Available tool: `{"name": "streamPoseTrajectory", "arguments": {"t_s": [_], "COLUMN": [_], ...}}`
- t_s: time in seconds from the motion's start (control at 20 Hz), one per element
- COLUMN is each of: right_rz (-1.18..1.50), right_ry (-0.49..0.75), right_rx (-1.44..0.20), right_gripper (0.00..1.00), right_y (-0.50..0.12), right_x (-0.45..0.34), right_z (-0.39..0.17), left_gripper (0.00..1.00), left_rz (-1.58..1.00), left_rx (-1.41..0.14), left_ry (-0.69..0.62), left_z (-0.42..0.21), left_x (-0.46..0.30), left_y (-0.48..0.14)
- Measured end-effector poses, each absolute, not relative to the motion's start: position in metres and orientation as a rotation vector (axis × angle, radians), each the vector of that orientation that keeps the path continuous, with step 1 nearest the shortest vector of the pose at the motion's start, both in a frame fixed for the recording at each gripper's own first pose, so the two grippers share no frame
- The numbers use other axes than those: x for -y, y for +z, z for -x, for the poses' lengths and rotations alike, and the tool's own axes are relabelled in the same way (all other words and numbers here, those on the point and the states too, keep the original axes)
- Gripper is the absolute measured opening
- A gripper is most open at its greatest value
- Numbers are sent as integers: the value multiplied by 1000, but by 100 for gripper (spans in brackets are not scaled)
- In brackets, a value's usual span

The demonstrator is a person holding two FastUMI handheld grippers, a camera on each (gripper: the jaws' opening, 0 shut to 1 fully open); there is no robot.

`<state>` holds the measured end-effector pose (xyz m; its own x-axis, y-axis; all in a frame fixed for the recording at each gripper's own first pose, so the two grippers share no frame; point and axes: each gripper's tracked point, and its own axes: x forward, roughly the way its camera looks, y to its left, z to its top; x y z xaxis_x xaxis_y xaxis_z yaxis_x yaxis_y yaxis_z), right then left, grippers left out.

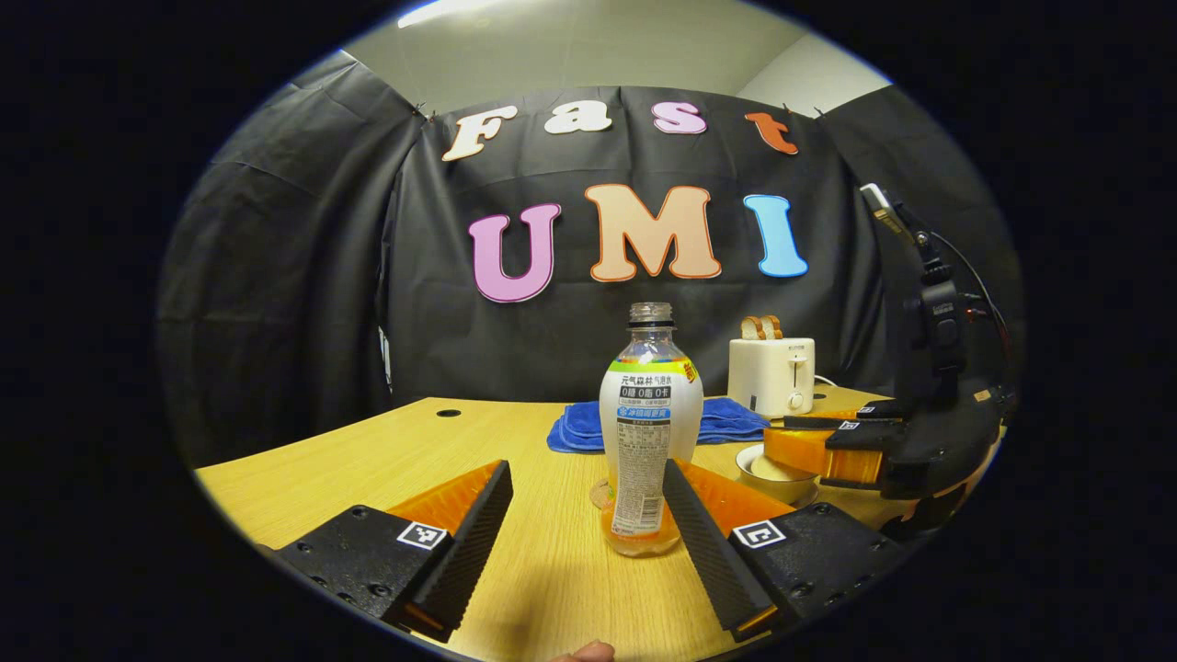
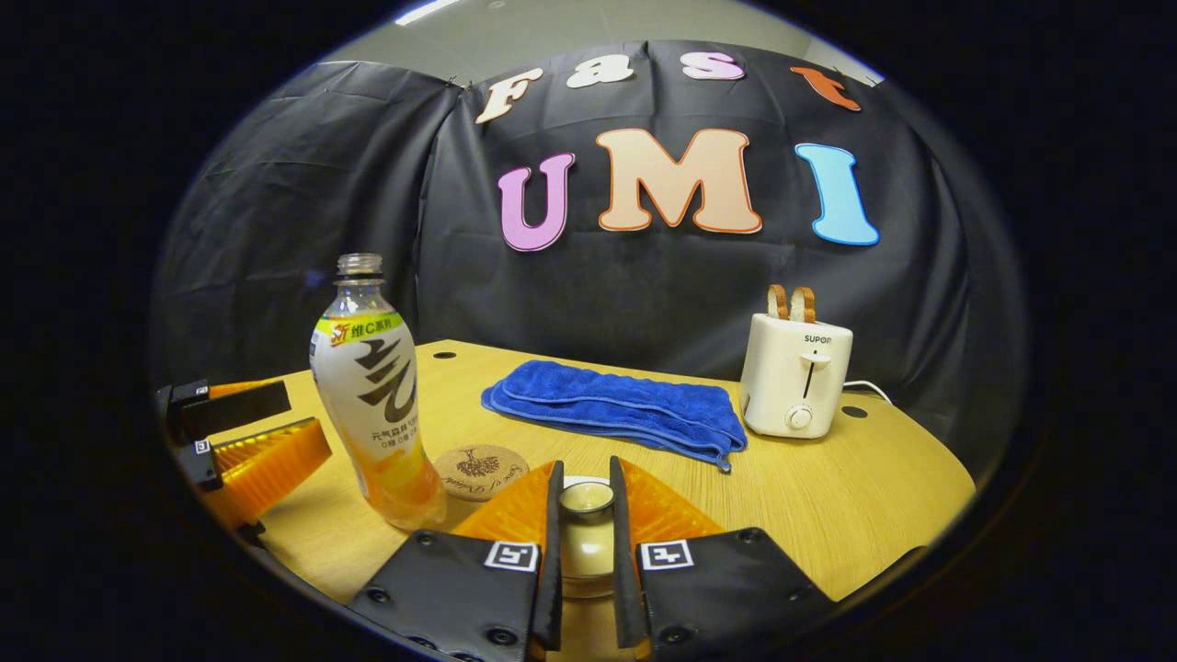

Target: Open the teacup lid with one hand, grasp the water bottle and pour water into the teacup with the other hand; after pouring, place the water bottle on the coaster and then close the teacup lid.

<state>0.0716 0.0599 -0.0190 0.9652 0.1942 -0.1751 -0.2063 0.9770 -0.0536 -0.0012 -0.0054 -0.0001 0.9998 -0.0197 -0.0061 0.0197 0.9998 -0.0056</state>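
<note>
Wooden table (image 2: 828,496) carries it all: my right gripper (image 2: 586,515) pinches the teacup lid (image 2: 586,497) at 6 o'clock, my left gripper (image 1: 588,524), spread, straddles the water bottle (image 1: 649,432) at 12, so I judge 1 lift, then 1 squeeze.

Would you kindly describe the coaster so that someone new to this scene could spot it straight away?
Start at the light wooden table and find the folded blue towel near its middle. Just in front of the towel's left end lies the round cork coaster, right beside the base of the clear plastic water bottle. It is the only flat disc there, brown with a dark tree-like print on top.
</note>
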Motion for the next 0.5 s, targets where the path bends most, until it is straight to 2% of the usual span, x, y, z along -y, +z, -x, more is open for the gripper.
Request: {"name": "streamPoseTrajectory", "arguments": {"t_s": [0.5], "right_rz": [-48], "right_ry": [208], "right_rx": [-102], "right_gripper": [26], "right_y": [22], "right_x": [-34], "right_z": [-33], "left_gripper": [96], "left_rz": [-7], "left_rx": [-6], "left_ry": [-90], "left_z": [1], "left_x": [19], "left_y": [0]}}
